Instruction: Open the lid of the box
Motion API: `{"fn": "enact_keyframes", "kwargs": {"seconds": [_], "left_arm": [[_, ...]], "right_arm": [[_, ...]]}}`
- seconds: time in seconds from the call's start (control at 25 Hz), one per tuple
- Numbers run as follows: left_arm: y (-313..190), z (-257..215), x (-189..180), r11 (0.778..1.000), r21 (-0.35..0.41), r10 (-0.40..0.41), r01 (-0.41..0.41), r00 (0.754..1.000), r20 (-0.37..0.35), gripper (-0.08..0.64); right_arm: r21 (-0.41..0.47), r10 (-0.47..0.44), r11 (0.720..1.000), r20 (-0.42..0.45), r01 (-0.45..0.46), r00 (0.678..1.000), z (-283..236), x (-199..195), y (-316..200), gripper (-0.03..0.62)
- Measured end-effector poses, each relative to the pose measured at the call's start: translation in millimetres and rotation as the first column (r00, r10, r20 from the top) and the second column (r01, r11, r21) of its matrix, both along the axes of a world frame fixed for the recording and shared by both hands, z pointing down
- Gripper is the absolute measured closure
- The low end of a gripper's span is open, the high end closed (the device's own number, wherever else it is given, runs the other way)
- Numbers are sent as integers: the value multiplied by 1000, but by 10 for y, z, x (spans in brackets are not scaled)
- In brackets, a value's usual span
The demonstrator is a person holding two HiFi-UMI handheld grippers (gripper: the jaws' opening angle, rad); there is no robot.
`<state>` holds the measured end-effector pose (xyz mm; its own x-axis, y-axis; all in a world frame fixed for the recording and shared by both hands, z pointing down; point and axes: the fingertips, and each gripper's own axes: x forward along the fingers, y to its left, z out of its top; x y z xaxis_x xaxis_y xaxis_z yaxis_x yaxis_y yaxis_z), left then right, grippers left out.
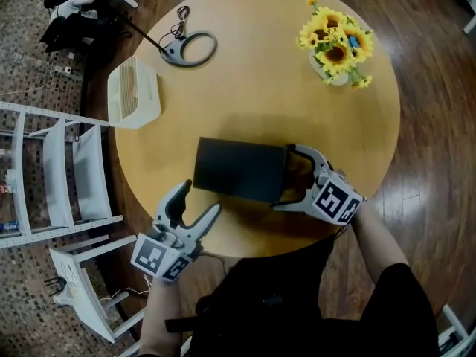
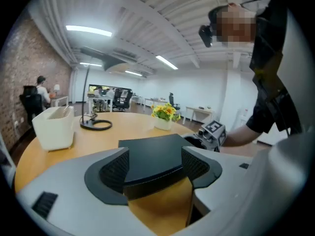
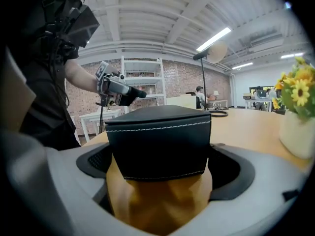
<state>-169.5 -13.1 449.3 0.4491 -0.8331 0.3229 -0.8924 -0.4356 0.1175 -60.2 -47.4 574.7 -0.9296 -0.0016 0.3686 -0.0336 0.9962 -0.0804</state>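
- Shelving (image 1: 56, 162) in white stands left of your round wooden table (image 1: 253, 88); dark floorboards (image 1: 439, 125) lie right.
- Your left gripper (image 1: 199, 199) hangs wide open, empty, just beside the black box (image 1: 234, 169).
- Your right gripper (image 1: 284, 175), jaws spread, straddles its right end.

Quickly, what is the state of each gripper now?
Left gripper: open, holding nothing.
Right gripper: open, jaws on either side of the black box end, no grip visible.
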Motion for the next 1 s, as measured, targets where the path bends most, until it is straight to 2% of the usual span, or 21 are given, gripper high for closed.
{"fn": "enact_keyframes", "kwargs": {"seconds": [0.04,0.08,0.12,0.2,0.24,0.28,0.32,0.36,0.4,0.48,0.56,1.0], "left_arm": [[-20,21,126,997,10,72,-73,994,83,232],[-39,54,258,988,10,151,-156,972,182,232],[-46,108,389,973,-14,227,-232,933,278,232],[-65,209,668,932,-63,350,-357,843,407,232],[-89,235,810,902,-69,407,-425,788,462,232],[-109,263,933,866,-81,459,-493,723,516,232],[-118,301,1029,830,-102,503,-548,659,559,232],[-117,344,1097,799,-127,538,-587,605,587,232],[-110,388,1142,774,-152,566,-614,564,601,232],[-98,451,1183,742,-189,600,-643,512,615,232],[-100,471,1192,731,-205,611,-651,492,620,232],[-138,439,1190,740,-236,610,-630,481,630,219]], "right_arm": [[-4,2,1000,2,-2,1000,-7,-7,0,-17],[-13,10,1000,4,-10,1000,-14,-11,2,-15],[-23,18,1000,8,-18,1000,-19,-14,3,-12],[-30,24,999,10,-24,1000,-19,-16,4,-11],[-34,26,999,11,-26,1000,-18,-15,3,-9],[-37,28,999,10,-27,1000,-18,-14,3,-9],[-34,24,999,10,-24,1000,-16,-13,2,-9],[-29,19,999,9,-19,1000,-14,-14,1,-9],[-27,17,999,8,-17,1000,-13,-17,2,-9],[-34,24,999,9,-24,1000,-18,-27,6,-9],[-43,33,999,11,-32,999,-23,-35,7,-9],[-29,36,999,0,-36,999,12,-34,15,-6]]}}
